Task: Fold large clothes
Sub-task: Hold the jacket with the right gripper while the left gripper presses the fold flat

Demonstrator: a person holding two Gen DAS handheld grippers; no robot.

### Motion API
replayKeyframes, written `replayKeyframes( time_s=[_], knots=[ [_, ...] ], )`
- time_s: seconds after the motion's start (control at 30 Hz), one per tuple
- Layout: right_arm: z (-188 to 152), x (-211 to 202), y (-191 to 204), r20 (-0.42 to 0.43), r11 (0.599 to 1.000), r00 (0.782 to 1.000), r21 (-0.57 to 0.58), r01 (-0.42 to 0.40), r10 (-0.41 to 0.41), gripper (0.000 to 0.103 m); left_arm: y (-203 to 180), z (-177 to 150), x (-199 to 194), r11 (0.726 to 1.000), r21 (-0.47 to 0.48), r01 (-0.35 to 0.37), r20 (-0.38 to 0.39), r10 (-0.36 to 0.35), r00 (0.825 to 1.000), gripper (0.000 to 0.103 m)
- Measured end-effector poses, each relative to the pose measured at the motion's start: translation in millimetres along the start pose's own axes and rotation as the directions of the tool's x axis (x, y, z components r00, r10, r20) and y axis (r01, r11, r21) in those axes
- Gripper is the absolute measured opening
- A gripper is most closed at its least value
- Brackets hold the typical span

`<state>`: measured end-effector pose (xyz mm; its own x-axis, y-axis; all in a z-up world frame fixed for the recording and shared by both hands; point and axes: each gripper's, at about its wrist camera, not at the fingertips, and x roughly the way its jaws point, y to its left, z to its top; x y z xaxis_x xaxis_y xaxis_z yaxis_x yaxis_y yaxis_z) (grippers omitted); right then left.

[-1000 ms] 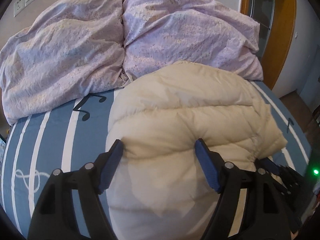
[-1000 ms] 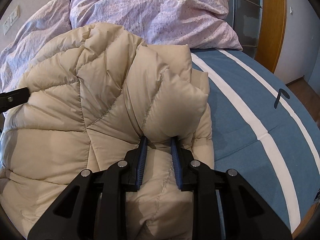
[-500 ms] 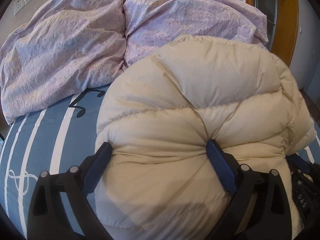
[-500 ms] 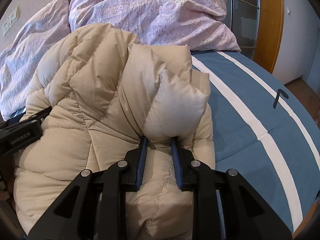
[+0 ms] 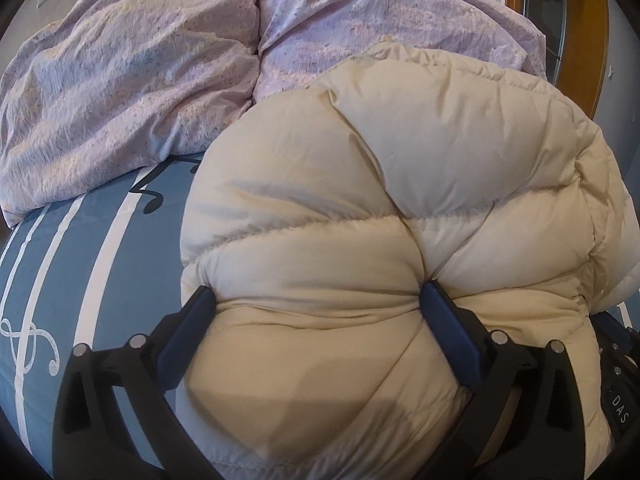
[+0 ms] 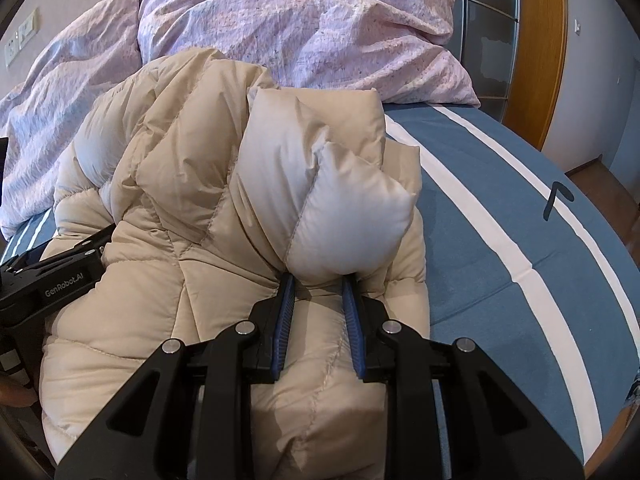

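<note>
Looking left to right, we see the bed point(image 5: 100, 248) in its blue cover with white stripes and musical-note motifs, and the cream puffer jacket point(image 5: 360, 208) bundled on it in front of two lilac pillows point(image 5: 132, 72). Our jacket is quilted into fat, rounded down-filled panels with stitched seams, its matte fabric creased where the panels meet.

Our left gripper point(image 5: 316, 312) has its fingers spread very wide and opening; a broad bulge of the jacket sits between them, and the blue pads point(image 5: 444, 320) touch its sides without pinching it in.

Our right gripper point(image 6: 318, 292) has its fingers nearly closed on a puffy fold of the jacket, which balloons out just beyond the blue ribbed pads.

On the left gripper's body, seen from the right wrist view, we read "GenRobot.AI". At the right edge of the left wrist view, the letters "DAS" show on a black part.
</note>
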<state>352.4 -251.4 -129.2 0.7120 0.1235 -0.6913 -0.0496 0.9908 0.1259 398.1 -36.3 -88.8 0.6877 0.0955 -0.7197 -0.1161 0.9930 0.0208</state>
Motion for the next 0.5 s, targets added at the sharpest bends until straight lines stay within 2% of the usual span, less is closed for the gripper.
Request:
replayKeyframes(
  time_s=[0.5],
  knots=[
    [0.5, 1.6, 2.3, -0.002, 1.000, 1.000, -0.007, 0.014, -0.014, 0.026, 1.7, 1.1, 7.4, 1.000, -0.004, -0.001, -0.031, 0.001, 1.000, 0.101]
  ],
)
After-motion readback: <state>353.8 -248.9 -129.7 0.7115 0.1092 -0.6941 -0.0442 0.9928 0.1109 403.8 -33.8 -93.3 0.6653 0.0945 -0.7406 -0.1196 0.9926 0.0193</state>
